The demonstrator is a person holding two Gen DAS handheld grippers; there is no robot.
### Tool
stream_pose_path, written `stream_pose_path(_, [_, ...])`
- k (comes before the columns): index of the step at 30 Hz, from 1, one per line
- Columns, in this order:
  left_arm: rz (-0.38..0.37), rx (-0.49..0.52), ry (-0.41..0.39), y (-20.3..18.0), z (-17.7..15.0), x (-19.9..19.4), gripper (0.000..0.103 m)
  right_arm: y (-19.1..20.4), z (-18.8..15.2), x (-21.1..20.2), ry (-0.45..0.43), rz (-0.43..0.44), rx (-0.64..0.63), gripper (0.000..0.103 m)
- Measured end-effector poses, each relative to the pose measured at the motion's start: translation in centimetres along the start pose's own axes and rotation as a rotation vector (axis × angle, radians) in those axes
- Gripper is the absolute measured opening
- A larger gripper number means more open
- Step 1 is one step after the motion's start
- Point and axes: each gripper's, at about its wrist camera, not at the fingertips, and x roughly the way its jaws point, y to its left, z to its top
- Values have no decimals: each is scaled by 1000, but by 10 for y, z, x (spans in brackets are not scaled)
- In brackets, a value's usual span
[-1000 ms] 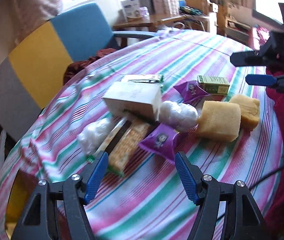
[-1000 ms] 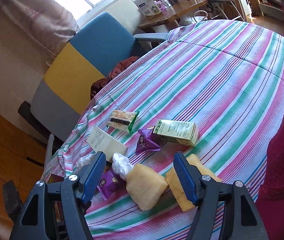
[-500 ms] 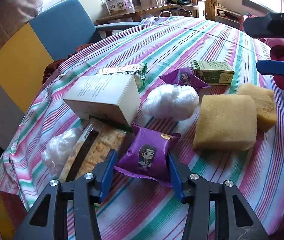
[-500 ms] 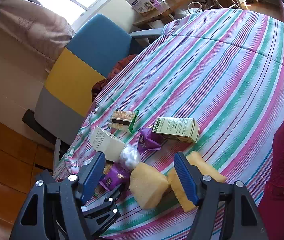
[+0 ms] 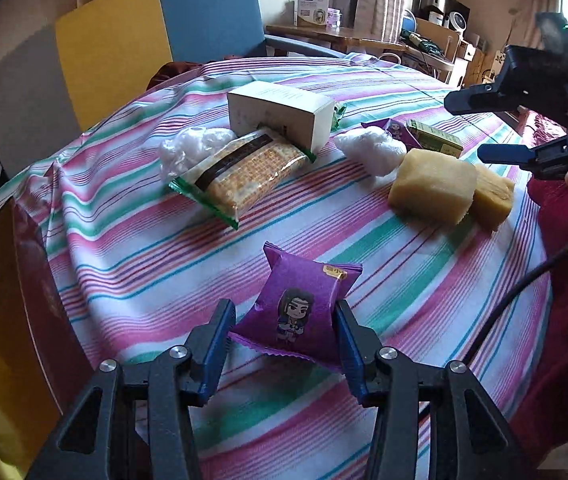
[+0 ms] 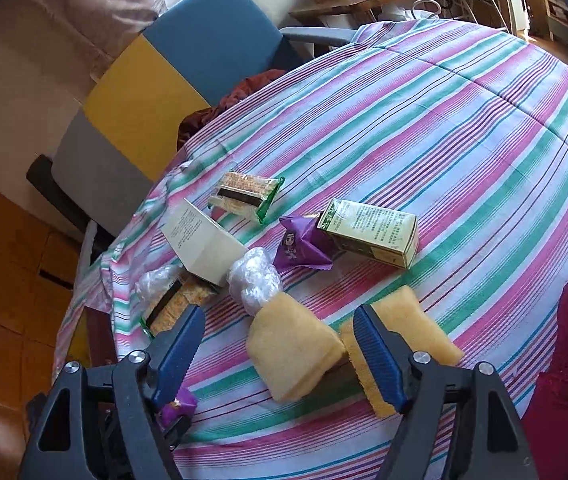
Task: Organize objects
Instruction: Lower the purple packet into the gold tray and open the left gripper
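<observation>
While left gripper [image 5: 284, 330] clamps purple packet [image 5: 303, 304] above striped cloth [image 5: 363, 208], right gripper [image 6: 280, 340] jaws just widening, empty, over sponge [image 6: 291, 352].

Two wrist views, both angled down across my striped worktop [image 5: 383, 240].

My left camera sits low and close behind my left claw [image 5: 284, 332], looking across the cloth toward the chair [image 5: 156, 28], with my right claw [image 5: 483, 128] at its right edge. My right camera rides higher behind that claw [image 6: 280, 336], facing the same chair [image 6: 188, 52]. Both share the white box [image 5: 280, 114] [image 6: 204, 240], the sponges [image 5: 431, 184] [image 6: 295, 352] and the wrapped snacks between.
</observation>
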Motion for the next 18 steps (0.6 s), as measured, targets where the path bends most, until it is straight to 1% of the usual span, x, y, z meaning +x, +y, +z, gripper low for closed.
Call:
stream_pose_path(4, [-9, 3, -17, -2, -9, -13, 50, 7, -1, 9, 25, -78, -51, 82])
stream_pose_path(8, [-34, -1, -36, -3, -14, -24, 50, 22, -2, 25, 65, -158, -155, 83])
stream_pose_path(13, [-54, -7, -56, 0, -21, -37, 50, 41, -12, 45, 117, -242, -296, 83])
stream_pose_path(17, [-68, -29, -70, 5, -28, -50, 50, 50, -21, 54, 143, -286, -376, 83])
stream_pose_path(18, [-66, -28, -78, 6, -30, -56, 50, 52, -23, 56, 151, -302, -394, 81])
